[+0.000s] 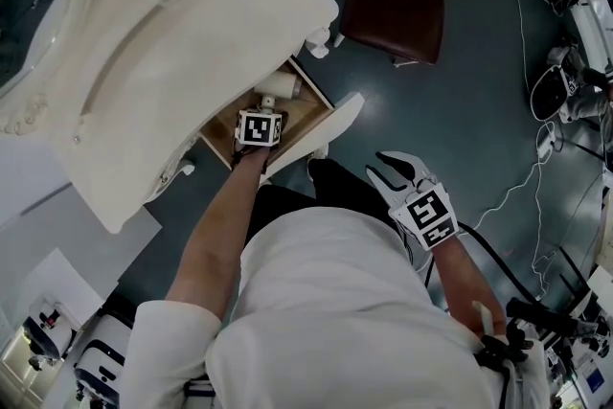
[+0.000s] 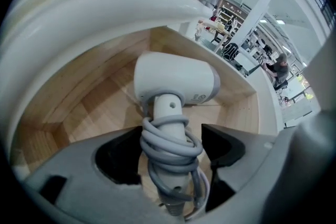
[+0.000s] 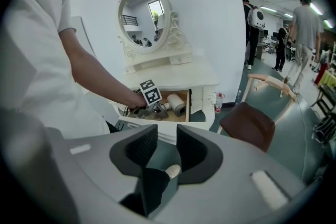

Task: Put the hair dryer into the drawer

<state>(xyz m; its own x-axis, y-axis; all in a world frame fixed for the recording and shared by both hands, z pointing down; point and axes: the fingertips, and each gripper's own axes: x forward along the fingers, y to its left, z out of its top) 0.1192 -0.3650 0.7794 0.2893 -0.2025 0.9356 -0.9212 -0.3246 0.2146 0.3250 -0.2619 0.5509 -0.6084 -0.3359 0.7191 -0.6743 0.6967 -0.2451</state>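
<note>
The hair dryer (image 2: 176, 81) is lying on the wooden floor of the open drawer (image 2: 94, 107); the left gripper (image 2: 172, 136) is standing wide around its cord-wrapped handle; the right gripper (image 3: 163, 145) is hanging parted and empty, well apart.

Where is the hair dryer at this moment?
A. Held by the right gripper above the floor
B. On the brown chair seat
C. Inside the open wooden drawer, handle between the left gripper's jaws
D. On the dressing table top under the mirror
C: the hair dryer lies on the wooden floor of the drawer, its cord wound round the handle, and the left gripper has its jaws apart on either side without pressing it.
</note>
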